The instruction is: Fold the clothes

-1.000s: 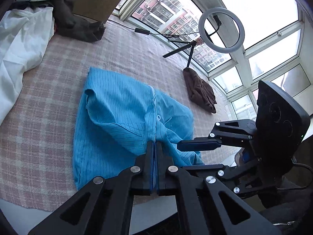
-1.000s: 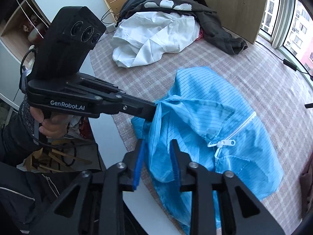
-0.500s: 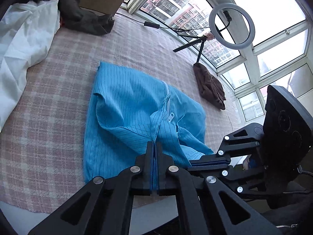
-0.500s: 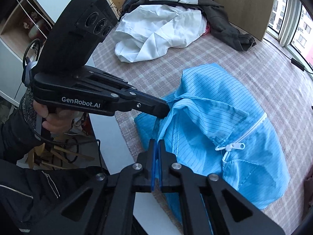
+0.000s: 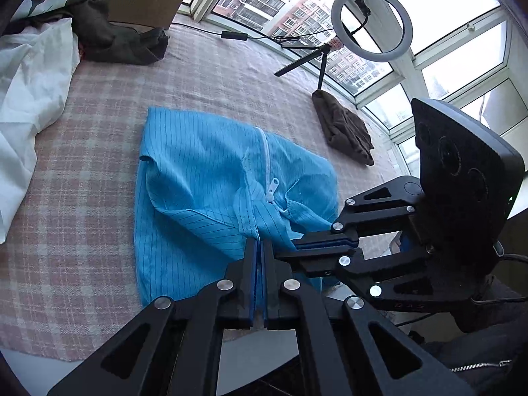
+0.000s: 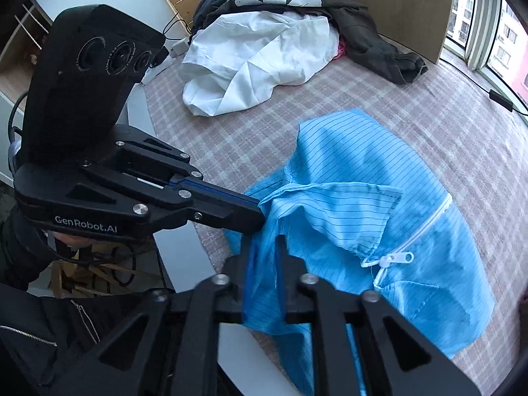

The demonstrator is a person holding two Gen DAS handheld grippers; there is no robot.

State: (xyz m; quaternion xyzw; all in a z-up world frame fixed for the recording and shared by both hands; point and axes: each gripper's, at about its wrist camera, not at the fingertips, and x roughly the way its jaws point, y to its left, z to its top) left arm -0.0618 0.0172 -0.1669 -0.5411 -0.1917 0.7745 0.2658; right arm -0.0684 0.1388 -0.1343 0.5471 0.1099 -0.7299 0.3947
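I have the blue striped garment (image 5: 204,178) spread on the checked bedcover (image 5: 99,105), its near hem pulled up at the bed's edge; its white zipper (image 5: 266,161) runs lengthwise, away from me toward the windows; my left gripper (image 5: 259,247) is clamped tight on the near hem; my right gripper (image 6: 264,247) pinches the same hem just beside it; beyond the garment lie a white sheet (image 6: 260,66) and a dark jacket (image 6: 330,10).
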